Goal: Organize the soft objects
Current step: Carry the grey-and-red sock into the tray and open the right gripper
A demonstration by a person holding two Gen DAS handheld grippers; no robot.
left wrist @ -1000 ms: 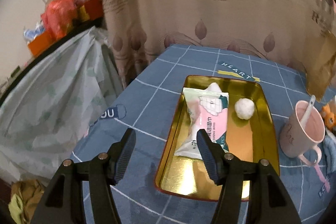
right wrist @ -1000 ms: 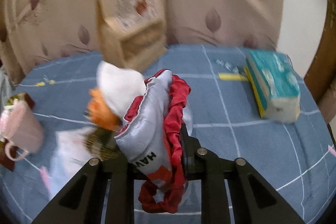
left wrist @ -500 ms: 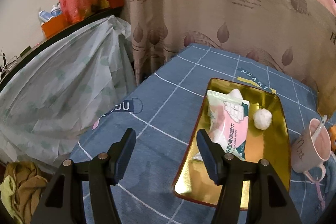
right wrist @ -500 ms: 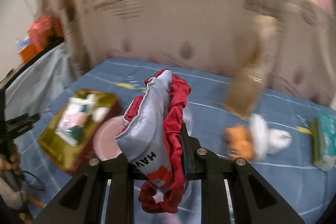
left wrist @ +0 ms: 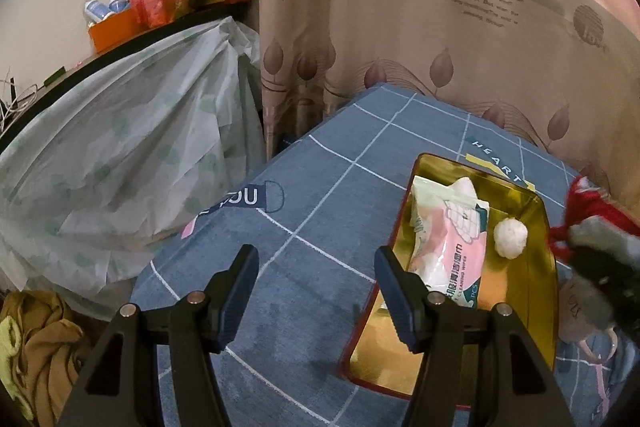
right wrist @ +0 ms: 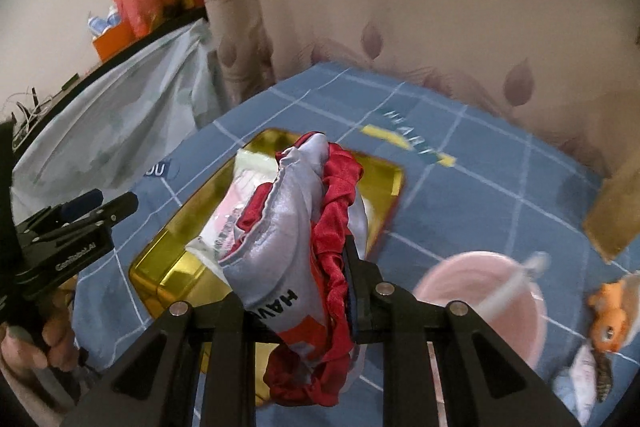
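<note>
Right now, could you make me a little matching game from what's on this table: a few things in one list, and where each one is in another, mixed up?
Things:
1. wet wipes pack
2. red and grey cloth
3. pink mug
4. left gripper

Places or states:
A. clamped in the right gripper
B. lying inside the gold tray
C. open and empty, over the blue tablecloth
D. standing on the tablecloth beside the tray, with a spoon in it

Pairs: 1-B, 2-A, 3-D, 4-C
</note>
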